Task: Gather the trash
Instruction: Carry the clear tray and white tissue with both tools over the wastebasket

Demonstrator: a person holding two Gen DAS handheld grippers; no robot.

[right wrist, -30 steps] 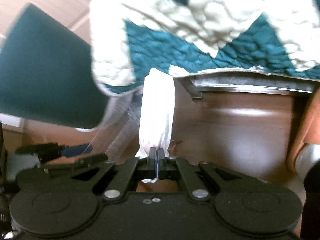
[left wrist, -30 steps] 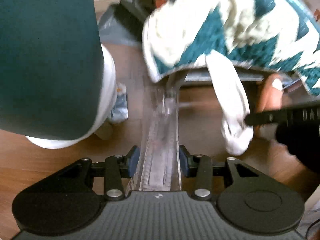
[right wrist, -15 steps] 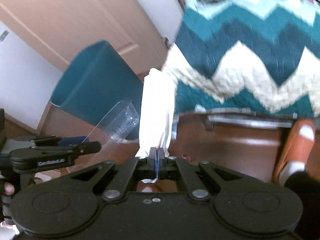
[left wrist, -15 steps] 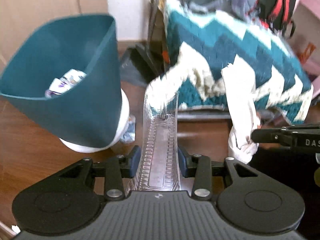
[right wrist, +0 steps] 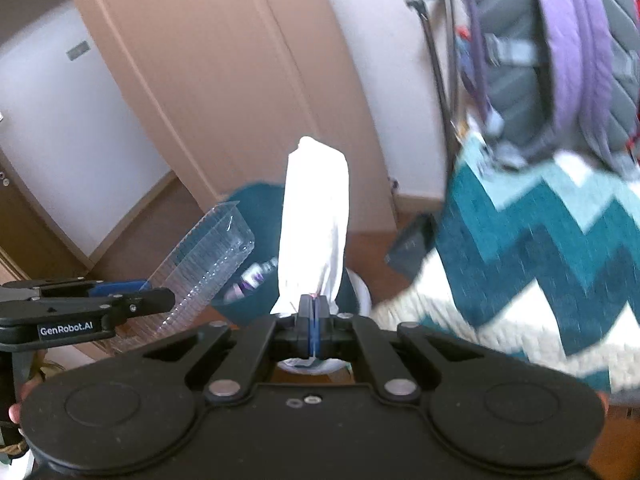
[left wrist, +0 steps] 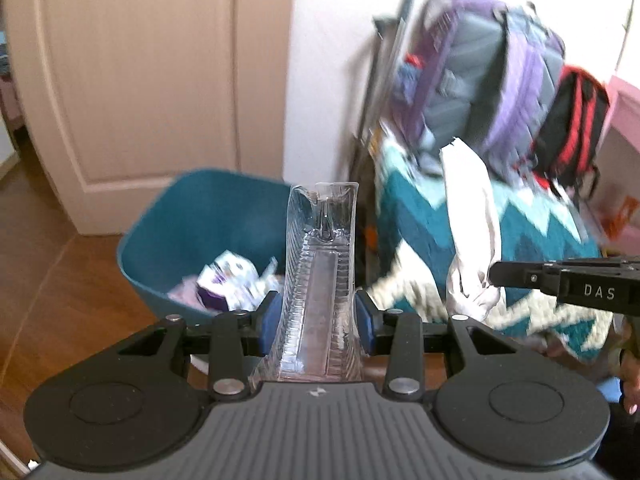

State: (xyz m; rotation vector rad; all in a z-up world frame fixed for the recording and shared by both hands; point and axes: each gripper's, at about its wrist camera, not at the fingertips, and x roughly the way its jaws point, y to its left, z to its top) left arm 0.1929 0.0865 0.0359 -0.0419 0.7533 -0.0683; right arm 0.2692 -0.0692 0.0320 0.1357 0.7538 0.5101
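Note:
My left gripper point(left wrist: 317, 318) is shut on a clear ribbed plastic tray point(left wrist: 320, 272) that sticks out forward between its blue pads. The same tray point(right wrist: 204, 264) shows at the left of the right wrist view. My right gripper point(right wrist: 314, 312) is shut on a white crumpled tissue point(right wrist: 314, 232) that stands up in front of it. That tissue point(left wrist: 474, 240) hangs at the right of the left wrist view, pinched by the right gripper point(left wrist: 494, 274). A teal bin point(left wrist: 200, 240) with wrappers inside stands on the floor just beyond and below both loads; it is partly hidden behind the tissue as the teal bin point(right wrist: 256, 208).
A bed with a teal and cream zigzag blanket point(left wrist: 520, 264) fills the right side. A purple-grey backpack point(left wrist: 480, 76) and a red-black bag point(left wrist: 568, 120) sit on it. A beige door point(left wrist: 140, 80) and white wall stand behind the bin. Brown wooden floor point(left wrist: 48, 272) lies at left.
Both grippers have risen from near the floor, each keeping its load. The bin, seen from its side before, now shows its open top and contents below the tray and tissue.

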